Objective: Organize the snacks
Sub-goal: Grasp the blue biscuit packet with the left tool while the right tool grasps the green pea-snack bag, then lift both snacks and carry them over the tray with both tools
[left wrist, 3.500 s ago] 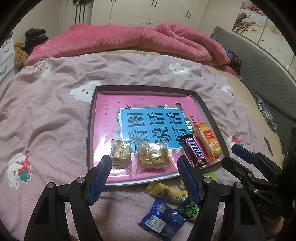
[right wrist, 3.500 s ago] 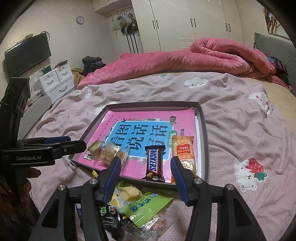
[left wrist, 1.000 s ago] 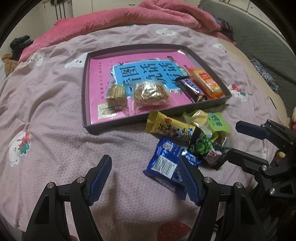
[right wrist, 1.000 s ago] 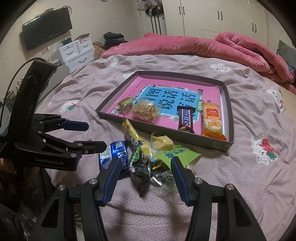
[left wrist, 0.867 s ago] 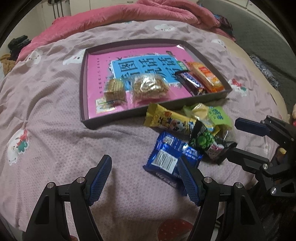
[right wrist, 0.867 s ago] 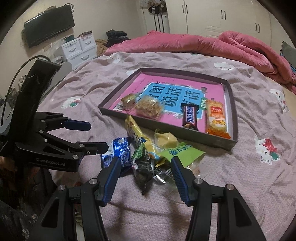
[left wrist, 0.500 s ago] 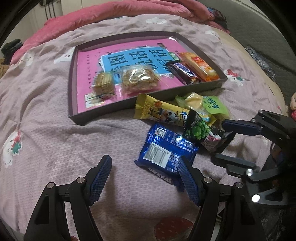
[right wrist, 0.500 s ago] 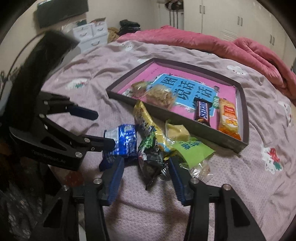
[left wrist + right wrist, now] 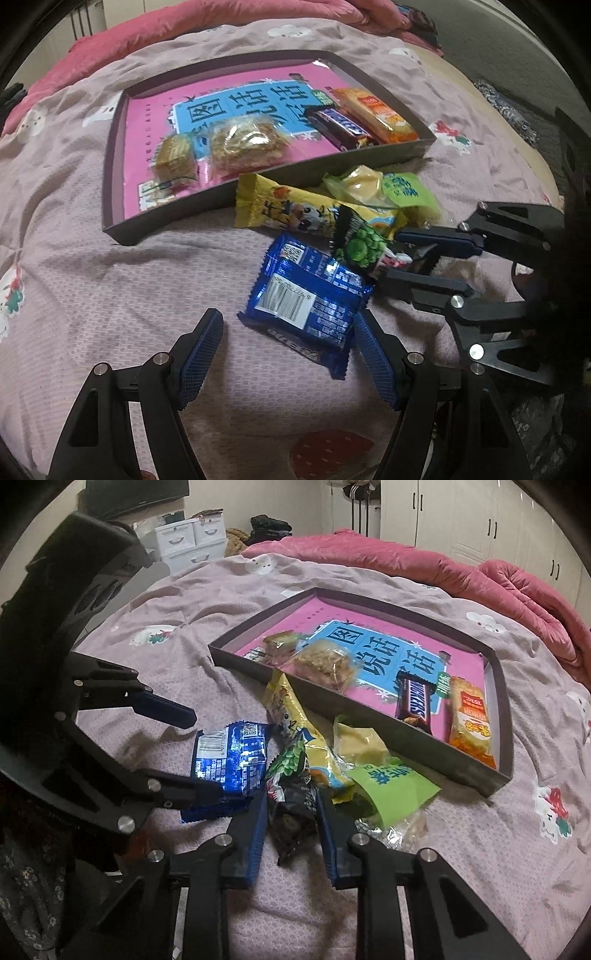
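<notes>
The left tongs [image 9: 286, 354] stand wide apart and hold nothing; they hover low over the bed [image 9: 92, 288], with the blue biscuit packet [image 9: 308, 295] lying flat between their tips, barcode side up and glossy. Just right of that packet, the right tongs [image 9: 291, 812] have narrowed onto the dark green-pea snack bag [image 9: 291, 794], a crinkly black sachet printed with green peas, its bottom end pinched between the pads. Beyond and right of those tips lie the yellow cartoon-printed wrapper [image 9: 295, 727], a pale yellow sachet [image 9: 360, 744] and a light green packet [image 9: 391, 786], all overlapping in a loose heap against the near wall of the tray [image 9: 388, 731].

The risk, as I judge it, is the grip: only the bag's thin end is caught, so slick foil could slide free on the lift. The pea bag also rests against the yellow wrapper, which might be dragged along. The wide left tongs sit close enough to bump the right ones.
</notes>
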